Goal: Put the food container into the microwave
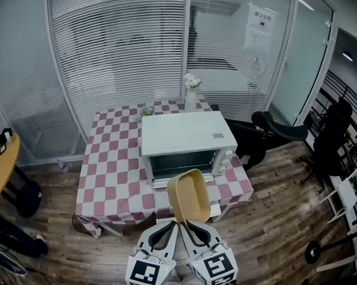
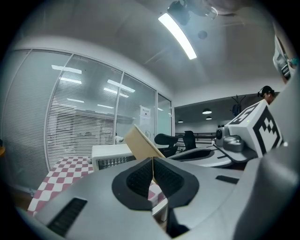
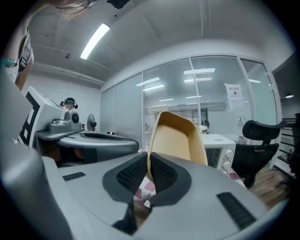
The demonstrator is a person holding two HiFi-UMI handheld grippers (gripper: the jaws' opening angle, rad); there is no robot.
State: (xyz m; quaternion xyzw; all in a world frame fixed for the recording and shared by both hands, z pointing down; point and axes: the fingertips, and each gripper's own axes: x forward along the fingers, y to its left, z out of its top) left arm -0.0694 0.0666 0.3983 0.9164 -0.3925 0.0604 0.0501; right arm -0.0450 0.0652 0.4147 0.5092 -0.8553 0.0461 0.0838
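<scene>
The bench (image 1: 109,171), under a red-and-white checked cloth, backs onto a glass wall with blinds (image 1: 121,53). Wood floor (image 1: 276,223) lies open on its near side, and a black office chair (image 1: 272,129) is close at its right. The boxy white microwave (image 1: 184,133) has its dark front toward me. I hold the smooth tan, round-cornered food container (image 1: 188,197) tilted over the near bench edge, before that front. My left gripper (image 1: 170,229) and right gripper (image 1: 189,228), side by side, are both clamped on its near rim.

Tan food container (image 1: 189,197) tilted before white microwave (image 1: 184,133).
</scene>
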